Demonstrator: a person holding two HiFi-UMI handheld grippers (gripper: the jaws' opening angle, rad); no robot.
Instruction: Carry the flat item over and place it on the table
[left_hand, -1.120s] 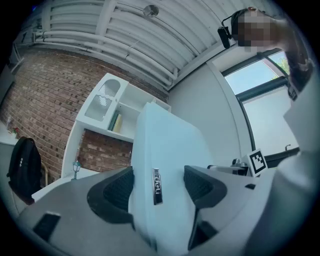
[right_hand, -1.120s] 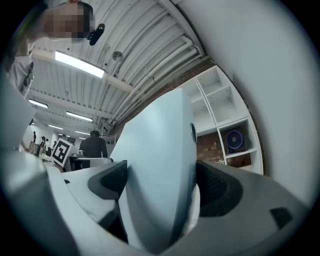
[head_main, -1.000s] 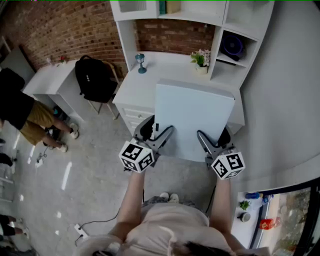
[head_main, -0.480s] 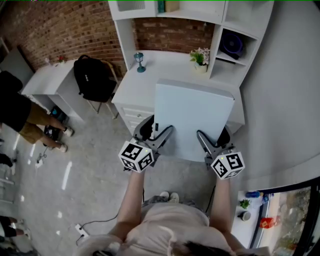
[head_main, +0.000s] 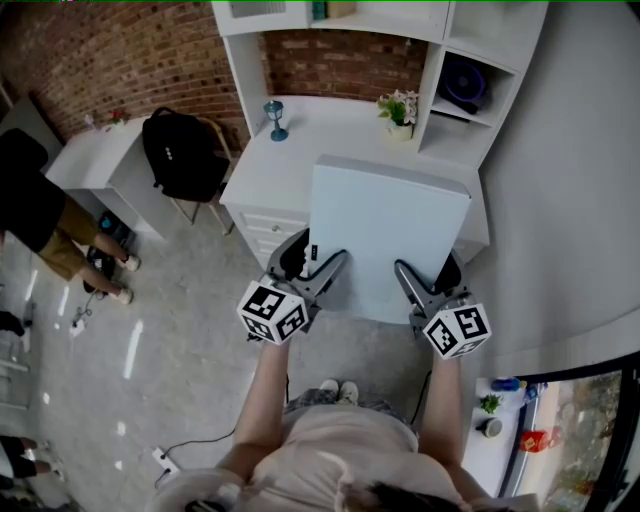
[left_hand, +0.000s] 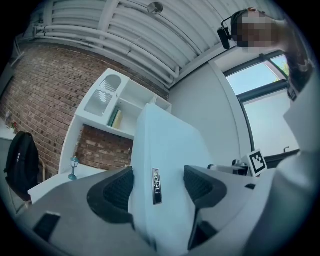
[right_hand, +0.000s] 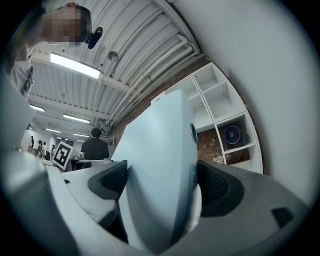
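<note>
Held off the floor (head_main: 170, 330) in both grippers: a pale flat panel (head_main: 388, 235), gripped along its near edge and carried in front of the white worktop (head_main: 300, 150), overlapping that worktop's near side in the head view; no telling whether touching it or above it. Left gripper (head_main: 312, 262) clenched on the left part of that edge, right gripper (head_main: 428, 275) clenched on the right part, well apart from each other. In the left gripper view, dark ribbed pads pressed on both faces of the panel, with a small metal badge (left_hand: 156, 186) on the thin edge between them. In the right gripper view, likewise clamped from both sides, panel standing on edge between the jaws. On the worktop, beyond the panel: a small blue lamp (head_main: 274, 118) to the left, a potted plant (head_main: 400, 108) to the right. In the shelves (head_main: 480, 60) above, a dark fan (head_main: 465, 85). Left of the worktop, a black backpack (head_main: 183, 155) on a chair, and further left a person (head_main: 40, 215) standing by another white table. Brick wall (head_main: 120, 50) behind
</note>
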